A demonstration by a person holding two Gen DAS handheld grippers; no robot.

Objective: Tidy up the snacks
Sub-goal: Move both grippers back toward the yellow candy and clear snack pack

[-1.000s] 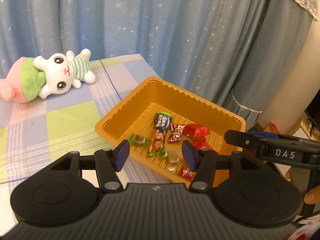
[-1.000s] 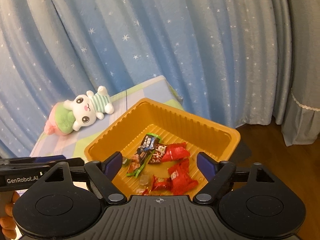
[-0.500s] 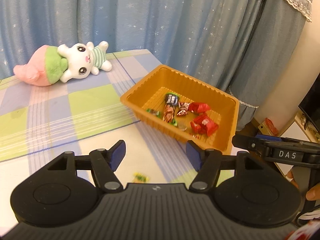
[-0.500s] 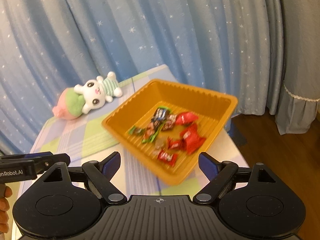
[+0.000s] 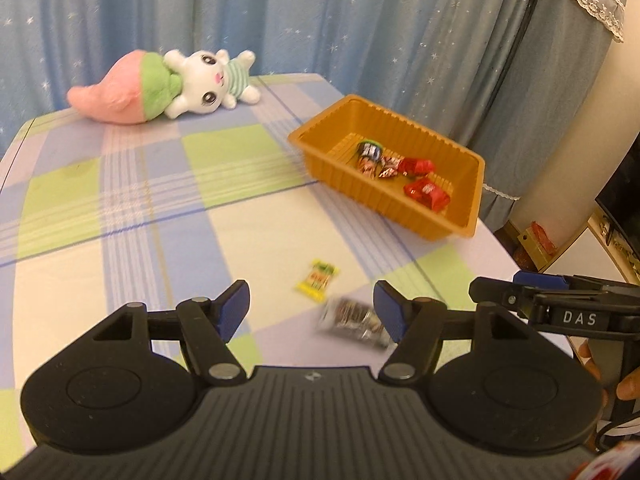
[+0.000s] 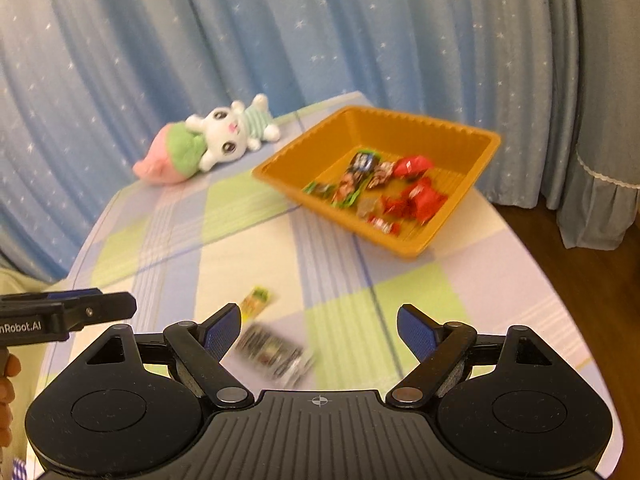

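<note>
Star-printed blue curtains back a checked tabletop. An orange tray holding wrapped snacks sits far right; a yellow candy and a blurred dark packet lie loose nearby. Left hand-held gripper and right hand-held gripper both hover spread, empty. A plush rabbit lies behind.

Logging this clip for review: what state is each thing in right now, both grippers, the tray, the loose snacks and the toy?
left gripper: open, empty, above the table.
right gripper: open, empty.
orange tray: upright on the table, holding several wrapped snacks.
yellow snack packet: flat on the tablecloth, outside the tray.
dark snack packet: on the tablecloth near the grippers, outside the tray, blurred.
plush bunny: lying on its side at the far end.
</note>
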